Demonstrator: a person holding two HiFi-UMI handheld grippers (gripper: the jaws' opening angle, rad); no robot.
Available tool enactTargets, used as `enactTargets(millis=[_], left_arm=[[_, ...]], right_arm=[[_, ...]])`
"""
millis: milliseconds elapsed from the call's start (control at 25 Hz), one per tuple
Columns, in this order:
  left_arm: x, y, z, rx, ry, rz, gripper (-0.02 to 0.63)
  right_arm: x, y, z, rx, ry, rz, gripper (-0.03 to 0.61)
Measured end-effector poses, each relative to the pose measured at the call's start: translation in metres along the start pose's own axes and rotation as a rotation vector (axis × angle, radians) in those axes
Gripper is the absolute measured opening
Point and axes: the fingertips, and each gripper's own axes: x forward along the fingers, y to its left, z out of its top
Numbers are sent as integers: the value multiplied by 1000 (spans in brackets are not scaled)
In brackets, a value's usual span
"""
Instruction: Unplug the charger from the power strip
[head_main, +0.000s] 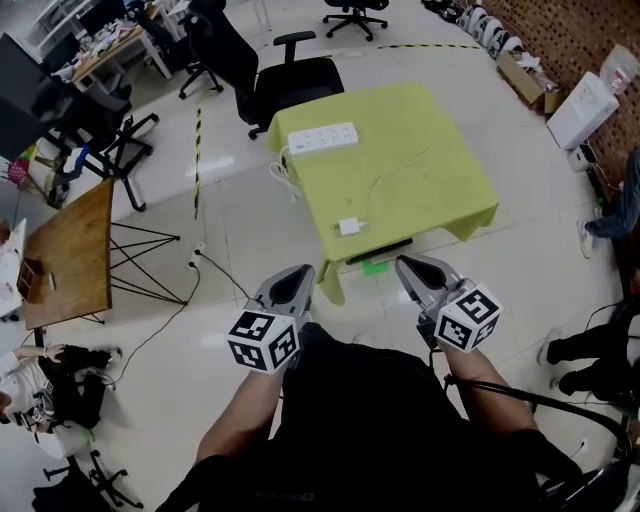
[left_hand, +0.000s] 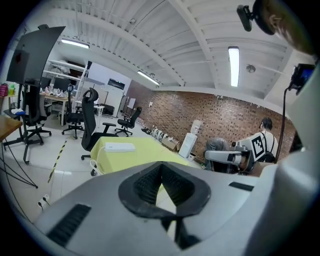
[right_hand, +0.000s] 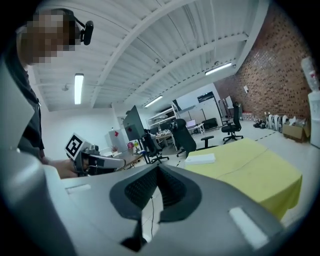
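A white power strip lies at the far left of the table with the yellow-green cloth. A small white charger rests near the table's front edge, apart from the strip, and a thin cable runs from it across the cloth. Both grippers hang in the air short of the table, over the floor. My left gripper and right gripper both have their jaws together with nothing between them. The left gripper view shows its shut tips and the strip far off. The right gripper view shows the same.
A black office chair stands behind the table. A wooden table on black legs is at the left. A white cabinet and a person are at the right edge. White cord hangs off the table's left side.
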Motion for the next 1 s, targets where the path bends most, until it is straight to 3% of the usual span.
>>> enactTargets(millis=[280, 1000], left_arm=[[-9, -28, -16, 21, 34, -14, 6], [-33, -26, -9, 32, -17, 32, 6]], right_arm=[[-17, -3, -14, 37, 5, -14, 0], [-23, 16, -18, 10, 14, 9, 0]])
